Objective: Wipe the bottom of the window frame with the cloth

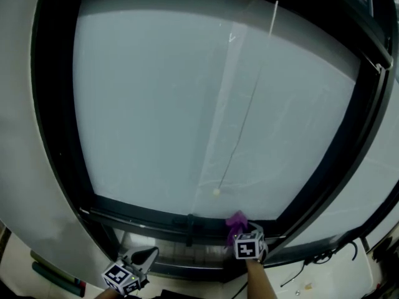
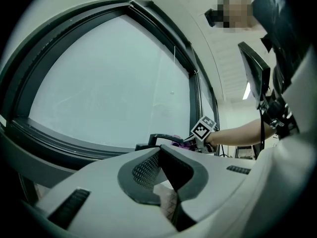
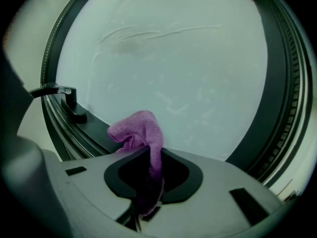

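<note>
bottom rail of window frame [image 1: 143, 220] runs left-right ahead of me | right tongs [image 1: 248, 240] nearer, clamped on purple cloth [image 1: 235, 220], cloth at rail just right of handle [image 1: 190, 224] | left tongs [image 1: 144, 257] closed, empty, below-left of rail

The cloth [image 3: 141, 133] is a bright purple-magenta, the one strong colour here. The window frame [image 1: 156, 222] is black, and so is its handle [image 3: 63, 94]. The glass [image 1: 187, 104] is a flat, pale grey-blue with faint lighter streaks. A thin white cord [image 1: 273, 18] crosses it and ends in a cream bead [image 1: 216, 192]. The right gripper [image 3: 151, 170] and left gripper [image 2: 162, 177] are light grey with black jaw pads, and 1 left pad shows a fine cross-hatch. The 2 marker cubes [image 1: 247, 249] are white with black square patterns. The wall [image 1: 25, 167] is off-white.
</note>
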`<state>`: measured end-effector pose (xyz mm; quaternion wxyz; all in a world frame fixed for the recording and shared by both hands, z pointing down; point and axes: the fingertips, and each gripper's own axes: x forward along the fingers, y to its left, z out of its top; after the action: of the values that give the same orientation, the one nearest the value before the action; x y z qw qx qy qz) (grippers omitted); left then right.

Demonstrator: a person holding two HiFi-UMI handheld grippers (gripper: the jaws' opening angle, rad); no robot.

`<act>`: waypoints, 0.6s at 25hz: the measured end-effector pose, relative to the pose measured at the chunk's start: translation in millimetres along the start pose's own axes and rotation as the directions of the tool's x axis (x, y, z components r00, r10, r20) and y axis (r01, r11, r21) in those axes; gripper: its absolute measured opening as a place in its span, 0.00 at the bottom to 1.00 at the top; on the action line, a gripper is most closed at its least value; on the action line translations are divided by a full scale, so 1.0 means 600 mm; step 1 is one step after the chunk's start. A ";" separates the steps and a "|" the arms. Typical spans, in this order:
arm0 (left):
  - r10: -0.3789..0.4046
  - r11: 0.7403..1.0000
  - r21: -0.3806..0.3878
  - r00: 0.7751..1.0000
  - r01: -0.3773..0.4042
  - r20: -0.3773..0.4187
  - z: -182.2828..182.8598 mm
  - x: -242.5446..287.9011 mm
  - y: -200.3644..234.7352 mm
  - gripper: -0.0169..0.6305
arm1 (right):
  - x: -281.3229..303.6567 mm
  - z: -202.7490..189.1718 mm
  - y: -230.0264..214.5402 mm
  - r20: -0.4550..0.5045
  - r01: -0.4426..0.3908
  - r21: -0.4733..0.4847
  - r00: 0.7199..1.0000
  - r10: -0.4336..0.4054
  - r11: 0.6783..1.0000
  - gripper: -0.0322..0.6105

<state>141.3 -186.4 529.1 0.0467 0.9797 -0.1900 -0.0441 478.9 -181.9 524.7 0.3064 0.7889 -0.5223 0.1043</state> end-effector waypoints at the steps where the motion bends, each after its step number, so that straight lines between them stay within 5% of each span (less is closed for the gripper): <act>1: 0.005 1.000 0.000 1.000 -0.005 0.000 -0.002 0.002 0.000 0.03 | 0.004 -0.008 -0.007 -0.007 0.006 0.009 1.000 -0.005 1.000 0.16; 15: 0.009 1.000 -0.026 1.000 -0.009 0.012 -0.025 0.048 -0.026 0.03 | 0.010 -0.046 -0.078 -0.022 0.045 0.021 0.999 -0.044 0.999 0.16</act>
<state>174.9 -181.8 540.2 0.0584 0.9778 -0.1940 -0.0525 527.3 -157.7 532.2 0.3057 0.8025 -0.5002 0.1115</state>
